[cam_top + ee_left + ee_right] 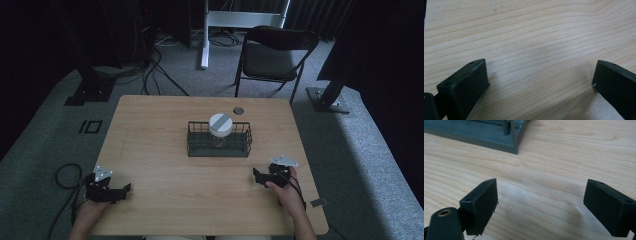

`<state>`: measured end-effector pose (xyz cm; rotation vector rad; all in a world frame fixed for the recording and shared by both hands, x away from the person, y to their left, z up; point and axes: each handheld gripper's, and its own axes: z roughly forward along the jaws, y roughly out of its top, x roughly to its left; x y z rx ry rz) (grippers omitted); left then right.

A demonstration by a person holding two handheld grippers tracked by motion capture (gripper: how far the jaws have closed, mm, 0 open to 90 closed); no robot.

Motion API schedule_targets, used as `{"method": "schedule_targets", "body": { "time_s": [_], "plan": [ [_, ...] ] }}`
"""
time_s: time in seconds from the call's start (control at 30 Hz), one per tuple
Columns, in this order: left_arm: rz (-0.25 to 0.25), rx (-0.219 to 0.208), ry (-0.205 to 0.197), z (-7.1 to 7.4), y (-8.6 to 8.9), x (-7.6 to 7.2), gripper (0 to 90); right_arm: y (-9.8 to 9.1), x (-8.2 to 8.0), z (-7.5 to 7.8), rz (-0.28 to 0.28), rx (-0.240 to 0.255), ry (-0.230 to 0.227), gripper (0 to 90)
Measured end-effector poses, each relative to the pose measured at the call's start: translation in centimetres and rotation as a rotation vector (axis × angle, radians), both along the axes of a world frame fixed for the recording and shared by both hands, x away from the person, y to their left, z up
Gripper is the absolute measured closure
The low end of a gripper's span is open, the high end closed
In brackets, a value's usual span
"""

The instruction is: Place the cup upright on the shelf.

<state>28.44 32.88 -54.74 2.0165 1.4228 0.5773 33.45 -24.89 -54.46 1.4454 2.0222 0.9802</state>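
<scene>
Claws rest at the near corners of the desk [150, 115]: the left claw [124, 189] by the near left corner, the right claw [256, 175] toward the near right edge, each with its jaws spread wide and nothing between them, as both gripper views confirm over bare wood grain. The jar [220, 130], a clear one with a white lid crossed by a grey stripe, stands upright inside the dark wire basket [195, 141] at the middle of the desk, well apart from both claws. This reads as the starting step, before any reach. The right claw already faces a corner of the basket [514, 147], so the next move likely calls for it to go forward and up over the rim to close on the lid, while the left claw steadies the basket.
</scene>
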Motion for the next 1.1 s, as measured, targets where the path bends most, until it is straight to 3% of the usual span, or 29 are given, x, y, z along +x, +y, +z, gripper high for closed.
{"method": "schedule_targets", "body": {
  "time_s": [0.33, 0.4, 0.87, 1.1],
  "plan": [
    [0.000, 0.000, 0.000, 0.00, 0.00, 0.00, 0.6, -0.21, -0.10, -0.42, -0.010, -0.029, 0.016, 11.9],
    [0.000, 0.000, 0.000, 0.00, 0.00, 0.00, 0.6, -0.29, -0.08, -0.60, -0.014, -0.045, 0.057, 11.2],
    [0.001, 0.001, 0.000, 0.00, 0.02, 0.00, 0.6, -0.52, -0.01, -0.62, -0.039, -0.044, 0.058, 11.2],
    [0.034, 0.001, 0.001, 0.02, -0.08, 0.07, 0.6, -0.51, 0.00, -0.62, -0.040, -0.043, 0.058, 11.2]
  ]
}}
